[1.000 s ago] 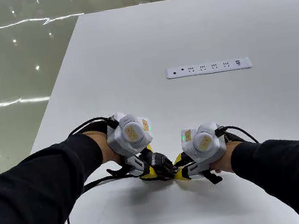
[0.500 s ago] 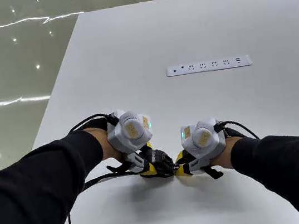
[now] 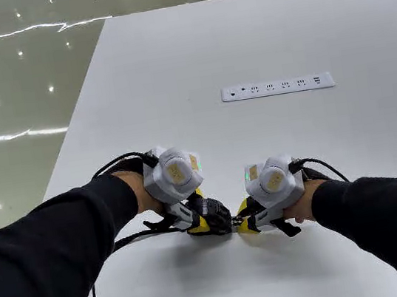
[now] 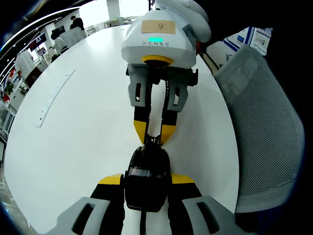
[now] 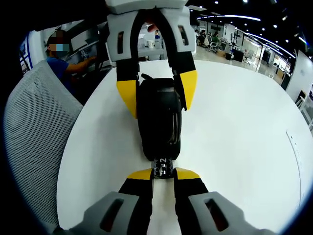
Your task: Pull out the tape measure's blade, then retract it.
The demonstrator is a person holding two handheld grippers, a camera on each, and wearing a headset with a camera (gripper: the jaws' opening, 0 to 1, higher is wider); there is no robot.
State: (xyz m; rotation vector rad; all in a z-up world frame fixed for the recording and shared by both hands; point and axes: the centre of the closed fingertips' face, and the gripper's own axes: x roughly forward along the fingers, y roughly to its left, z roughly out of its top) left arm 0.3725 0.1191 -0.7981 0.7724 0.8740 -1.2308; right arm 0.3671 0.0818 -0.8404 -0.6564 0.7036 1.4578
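Tape measure (image 4: 146,171), a black case, is sitting low over the near edge of the white worktop (image 3: 242,37), caught between two tools that are pointing at each other tip to tip; whether the case is touching the surface I cannot tell. The left tool (image 4: 146,180) is clenching the case from both sides, its yellow-tipped jaws pressing against the black flanks. The right tool (image 5: 164,175) is pinching the end of the blade (image 5: 162,167), its yellow tips closing on the strip right at the mouth of the case. Only a very short stretch of blade is showing there, with printed marks on it, so the right tool's tips are sitting just beside the case. In the head view both tools are lying close together in front of the person, whose black sleeves (image 3: 41,246) are reaching in from the bottom corners, with black cables (image 3: 115,163) looping off the left hand. A white power strip (image 3: 278,88) is lying flat farther up the worktop, well apart from the tools. A grey mesh chair (image 5: 34,132) is standing just beside the worktop's near edge.
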